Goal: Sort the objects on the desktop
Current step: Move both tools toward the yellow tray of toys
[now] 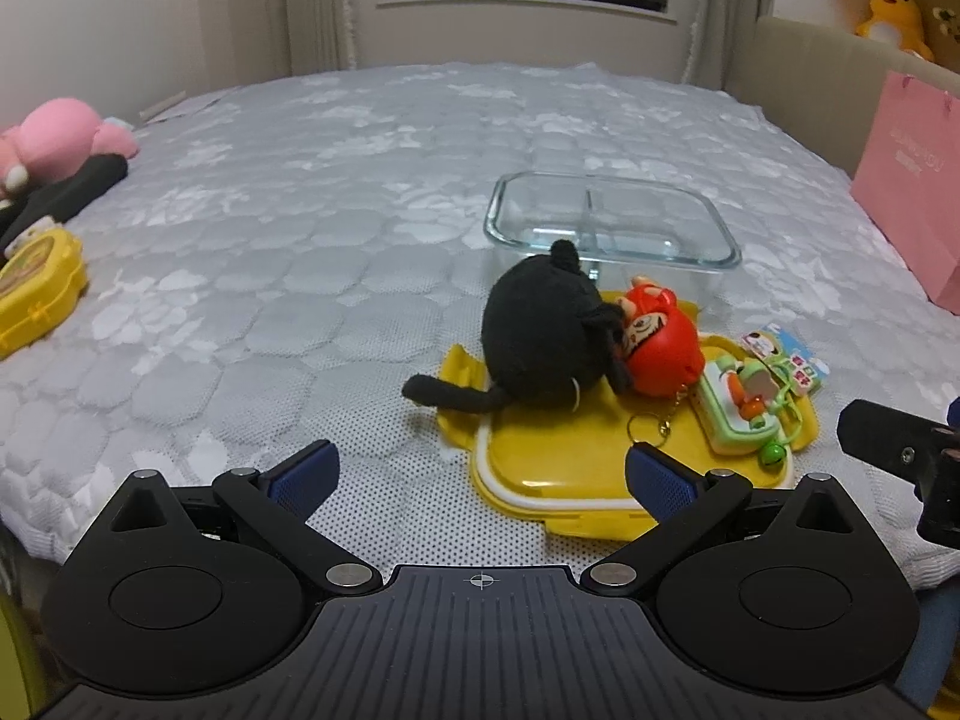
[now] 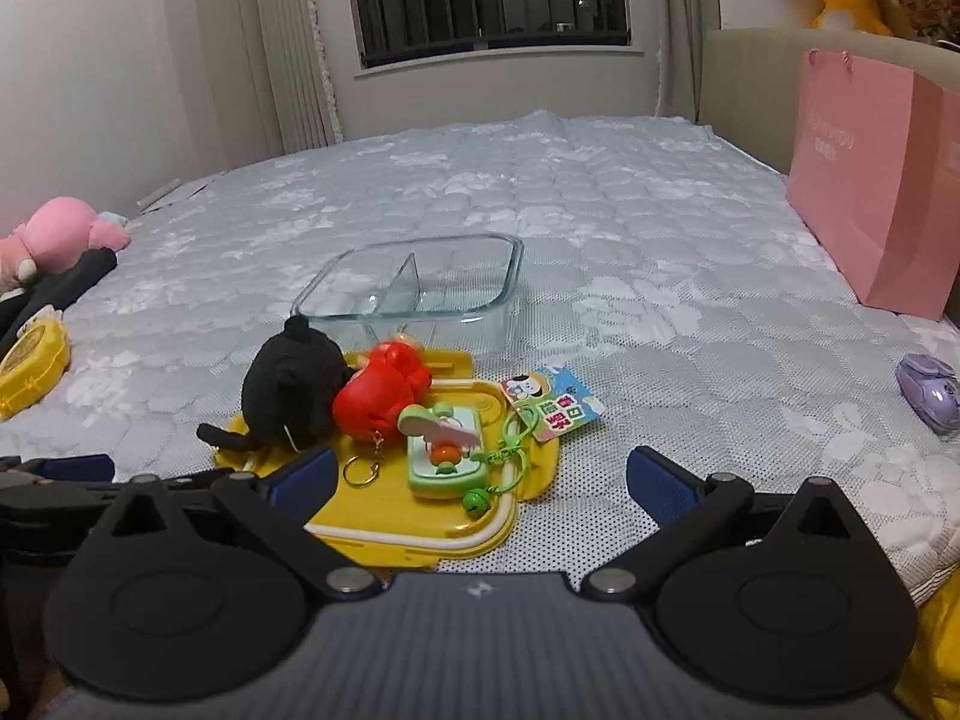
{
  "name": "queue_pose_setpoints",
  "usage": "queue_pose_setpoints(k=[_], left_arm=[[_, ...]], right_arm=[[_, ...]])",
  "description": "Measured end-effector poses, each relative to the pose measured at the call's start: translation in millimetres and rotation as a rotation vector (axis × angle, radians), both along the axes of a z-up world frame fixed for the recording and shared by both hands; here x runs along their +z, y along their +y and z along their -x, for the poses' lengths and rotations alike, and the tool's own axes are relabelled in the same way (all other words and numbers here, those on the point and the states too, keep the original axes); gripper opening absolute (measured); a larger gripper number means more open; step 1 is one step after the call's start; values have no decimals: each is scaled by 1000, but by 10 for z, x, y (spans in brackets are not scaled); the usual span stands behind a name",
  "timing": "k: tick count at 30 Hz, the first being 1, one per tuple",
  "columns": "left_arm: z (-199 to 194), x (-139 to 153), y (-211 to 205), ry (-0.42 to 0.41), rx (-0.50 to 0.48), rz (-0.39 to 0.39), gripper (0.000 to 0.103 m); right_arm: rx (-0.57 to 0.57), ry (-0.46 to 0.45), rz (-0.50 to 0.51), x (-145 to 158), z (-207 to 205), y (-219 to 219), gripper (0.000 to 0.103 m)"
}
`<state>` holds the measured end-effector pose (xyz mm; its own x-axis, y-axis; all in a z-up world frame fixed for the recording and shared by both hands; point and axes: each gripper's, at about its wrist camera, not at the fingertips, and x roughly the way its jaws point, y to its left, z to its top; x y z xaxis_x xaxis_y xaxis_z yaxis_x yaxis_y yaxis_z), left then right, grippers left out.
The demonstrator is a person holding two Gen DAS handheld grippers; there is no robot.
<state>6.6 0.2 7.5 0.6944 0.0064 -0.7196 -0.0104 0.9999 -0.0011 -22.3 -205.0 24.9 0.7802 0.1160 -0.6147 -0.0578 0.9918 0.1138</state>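
On the near edge of the quilted mattress (image 1: 300, 240) lies a yellow lid (image 1: 558, 468), and on it sit three small toys. A black plush cat (image 1: 546, 342) rests on the lid's far-left corner, its tail trailing off the lid onto the mattress. A red doll keychain (image 1: 660, 354) leans against the cat's right side, its brass ring lying on the lid. Just right of the doll, a green toy keychain (image 1: 741, 405) with a printed tag and a small green bell occupies the lid's right side. Directly behind the lid stands an empty divided glass container (image 1: 612, 222), touching or nearly touching the lid's far edge.

The left gripper (image 1: 480, 474) hovers low at the mattress's near edge with its jaws spread wide and nothing between them; the lid's near-left corner sits just ahead, toward the right finger, and the cat lies further on. The right gripper (image 2: 480, 474) is likewise released and empty, the lid's near-right corner between and ahead of its fingers, the green toy keychain (image 2: 447, 450) just beyond
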Motion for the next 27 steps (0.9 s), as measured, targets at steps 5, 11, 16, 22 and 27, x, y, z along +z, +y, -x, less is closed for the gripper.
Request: queue_pose_setpoints(k=[5, 11, 16, 22, 27], left_arm=[[31, -54, -56, -10, 9, -20, 103], [9, -75, -83, 8, 8, -19, 103], [14, -62, -52, 8, 14, -11, 103], [13, -37, -40, 2, 18, -12, 103], [-5, -62, -12, 11, 19, -7, 103]], right_arm=[[-31, -2, -32, -33, 2, -52, 103], [-41, 9, -52, -75, -11, -95, 103], [-30, 19, -28, -125, -24, -47, 103], [-21, 38, -17, -171, -54, -16, 103], [-27, 56, -19, -216, -84, -30, 103]])
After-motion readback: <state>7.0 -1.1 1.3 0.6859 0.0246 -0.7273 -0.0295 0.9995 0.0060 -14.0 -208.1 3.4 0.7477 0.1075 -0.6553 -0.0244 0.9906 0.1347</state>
